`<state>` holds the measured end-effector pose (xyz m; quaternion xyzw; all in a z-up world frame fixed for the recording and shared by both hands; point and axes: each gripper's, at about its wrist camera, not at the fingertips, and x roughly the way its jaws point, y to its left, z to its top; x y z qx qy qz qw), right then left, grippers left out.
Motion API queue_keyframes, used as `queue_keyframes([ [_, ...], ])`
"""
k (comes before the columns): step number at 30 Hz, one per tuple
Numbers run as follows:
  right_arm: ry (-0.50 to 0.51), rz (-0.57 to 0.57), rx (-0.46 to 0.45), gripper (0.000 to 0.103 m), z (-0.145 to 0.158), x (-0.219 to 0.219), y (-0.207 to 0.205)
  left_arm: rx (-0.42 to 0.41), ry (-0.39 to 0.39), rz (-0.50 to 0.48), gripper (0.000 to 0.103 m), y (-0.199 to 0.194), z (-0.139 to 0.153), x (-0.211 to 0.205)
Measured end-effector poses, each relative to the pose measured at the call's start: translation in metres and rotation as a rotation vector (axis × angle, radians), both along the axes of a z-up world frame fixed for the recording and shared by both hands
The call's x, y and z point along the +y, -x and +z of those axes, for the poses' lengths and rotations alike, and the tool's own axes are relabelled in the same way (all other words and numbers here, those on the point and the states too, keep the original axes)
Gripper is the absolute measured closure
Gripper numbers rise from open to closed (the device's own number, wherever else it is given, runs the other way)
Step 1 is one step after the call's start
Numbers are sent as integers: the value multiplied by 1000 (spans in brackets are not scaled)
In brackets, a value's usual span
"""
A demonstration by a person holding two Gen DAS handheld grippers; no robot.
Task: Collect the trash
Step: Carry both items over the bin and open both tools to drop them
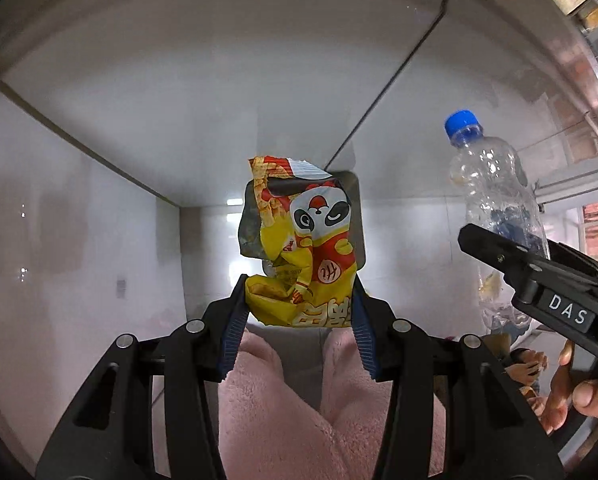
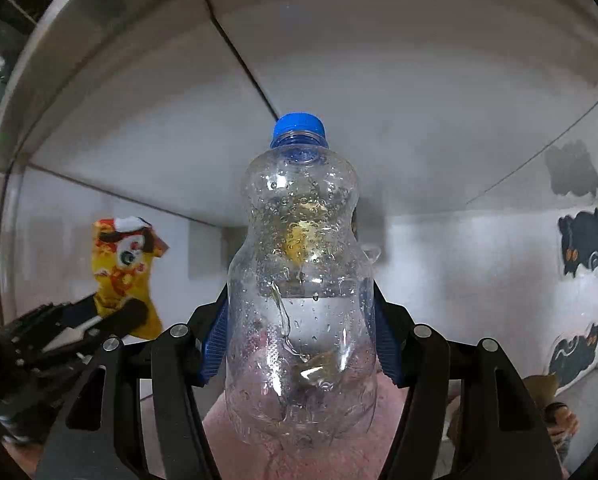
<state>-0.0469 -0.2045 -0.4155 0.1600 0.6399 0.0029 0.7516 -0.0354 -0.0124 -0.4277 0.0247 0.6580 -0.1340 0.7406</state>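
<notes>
Crumpled yellow panda-print snack wrapper (image 1: 299, 248) is pinched in left gripper (image 1: 299, 308). Clear blue-capped plastic bottle (image 2: 301, 280) is clamped in right gripper (image 2: 301, 320). "DAS" is read only in left view; black cat stickers (image 2: 581, 240) only in right view, far right.

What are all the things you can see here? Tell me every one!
snack wrapper: one, yellow and red with a panda picture, crumpled, clamped in the left gripper.
plastic bottle: one, clear with a blue cap, a little liquid inside, clamped in the right gripper.
animal stickers: at least three, black, on the white wall at right.
fluffy fabric: pink, below both grippers.
left gripper: one, black with blue pads, shut on the wrapper.
right gripper: one, black with blue pads, shut on the bottle.
hand: one, holding the right gripper.
</notes>
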Motion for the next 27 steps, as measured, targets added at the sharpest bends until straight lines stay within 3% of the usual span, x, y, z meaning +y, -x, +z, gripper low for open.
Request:
queue_keyframes([
  [6,-3,14,37,41,-42,4,-23,79,2,5,58,-22,-51,-6],
  [14,-10,-5,91,40,-78,7,-34,113,2,-17,57,-38,-82,-9],
  [20,-36,-36,107,40,-77,7,-40,110,10,-17,56,-44,-82,-15],
  [27,-39,-64,95,33,-62,1,-39,95,7,-16,45,-44,-79,-10],
])
